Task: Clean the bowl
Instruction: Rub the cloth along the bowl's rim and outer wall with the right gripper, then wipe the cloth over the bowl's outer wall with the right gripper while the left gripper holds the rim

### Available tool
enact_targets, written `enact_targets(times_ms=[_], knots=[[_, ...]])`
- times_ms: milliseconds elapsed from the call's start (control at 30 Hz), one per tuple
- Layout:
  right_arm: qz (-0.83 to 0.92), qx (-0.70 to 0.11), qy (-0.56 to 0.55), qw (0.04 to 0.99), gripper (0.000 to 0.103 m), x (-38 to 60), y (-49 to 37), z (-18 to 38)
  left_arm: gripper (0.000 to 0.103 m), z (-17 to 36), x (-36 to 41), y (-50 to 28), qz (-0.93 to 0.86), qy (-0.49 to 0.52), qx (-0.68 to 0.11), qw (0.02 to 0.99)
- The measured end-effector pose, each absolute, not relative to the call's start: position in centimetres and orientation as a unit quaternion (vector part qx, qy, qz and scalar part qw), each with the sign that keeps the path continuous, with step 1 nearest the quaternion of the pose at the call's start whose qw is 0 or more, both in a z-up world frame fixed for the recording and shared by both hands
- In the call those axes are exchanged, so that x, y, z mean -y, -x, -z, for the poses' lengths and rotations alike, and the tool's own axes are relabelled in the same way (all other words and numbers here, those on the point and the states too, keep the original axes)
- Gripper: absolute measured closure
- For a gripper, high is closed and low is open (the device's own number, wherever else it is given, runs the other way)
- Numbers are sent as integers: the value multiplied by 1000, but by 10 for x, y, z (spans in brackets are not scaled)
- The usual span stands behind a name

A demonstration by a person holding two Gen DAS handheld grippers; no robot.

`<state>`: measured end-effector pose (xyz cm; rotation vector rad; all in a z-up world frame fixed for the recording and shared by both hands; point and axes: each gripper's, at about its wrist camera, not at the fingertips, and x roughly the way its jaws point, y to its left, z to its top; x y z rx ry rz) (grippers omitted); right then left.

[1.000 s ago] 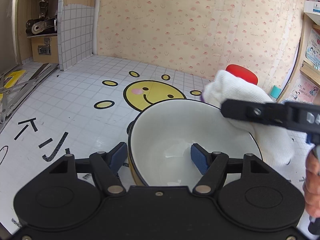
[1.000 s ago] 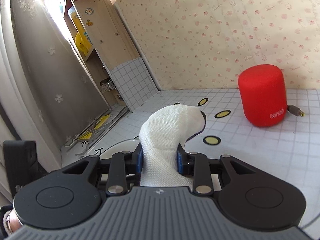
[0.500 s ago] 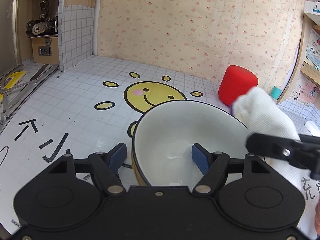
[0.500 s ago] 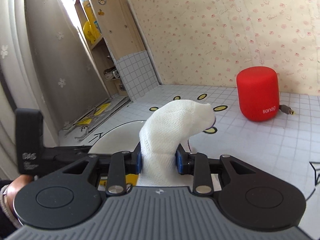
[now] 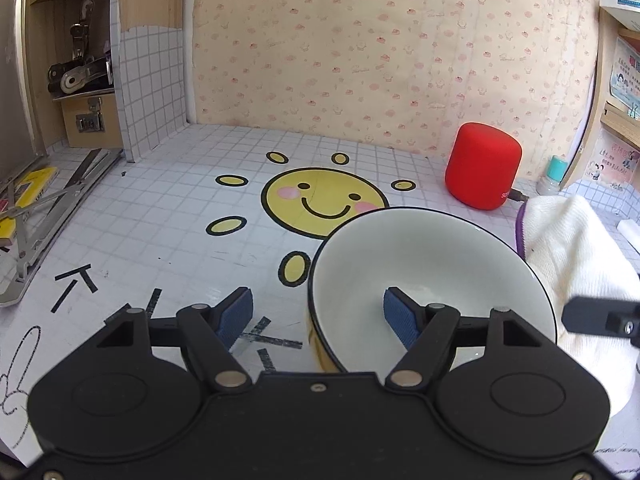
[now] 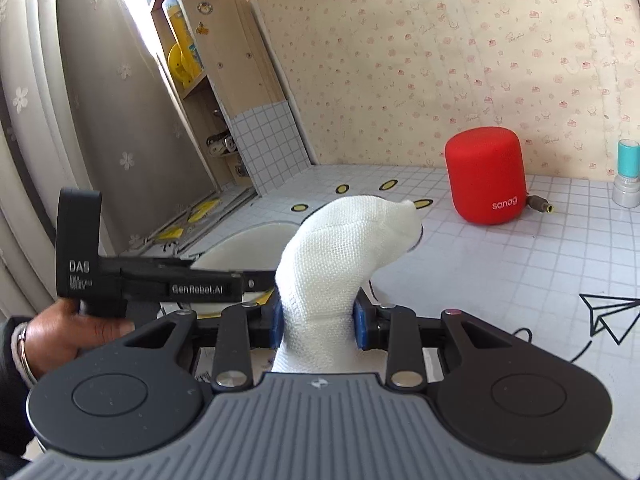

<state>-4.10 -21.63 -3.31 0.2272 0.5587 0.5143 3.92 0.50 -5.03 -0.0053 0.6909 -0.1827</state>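
A white bowl (image 5: 432,276) with a yellow outside and a dark rim stands on the tiled tabletop. My left gripper (image 5: 318,314) straddles its near wall. The right pad (image 5: 400,316) is inside the bowl, and the left pad (image 5: 236,312) stands clear of the outer wall, so the jaws are open. My right gripper (image 6: 318,324) is shut on a bunched white cloth (image 6: 344,248). It holds the cloth (image 5: 572,248) just right of the bowl and outside its rim. In the right wrist view the bowl (image 6: 248,244) shows behind the left gripper's body (image 6: 120,280), which a hand (image 6: 68,336) holds.
A red cylindrical speaker (image 5: 482,172) with a plugged cable stands behind the bowl at the back right. A teal-capped bottle (image 5: 554,176) is near the right shelf. A wooden shelf unit (image 5: 80,80) and a folded metal stand (image 5: 48,216) fill the left side. A sun sticker (image 5: 324,200) marks the table.
The right gripper has carried the cloth rightward off the bowl's far rim to beside it, uncovering the red speaker. The bowl now sits further right between the left jaws, away from the left pad.
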Motion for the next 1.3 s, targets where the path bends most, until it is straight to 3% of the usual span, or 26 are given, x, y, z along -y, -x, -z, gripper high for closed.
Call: enact_targets(times_ms=[333, 1067, 1300], knots=[[-268, -290, -22, 918, 68, 184, 44, 39, 28, 53, 2, -38, 97, 6, -340, 935], [-216, -278, -68, 934, 70, 192, 11, 43, 28, 55, 2, -39, 98, 25, -345, 933], [-221, -266, -150, 926, 72, 208, 1, 39, 28, 55, -8, -32, 104, 38, -343, 933]])
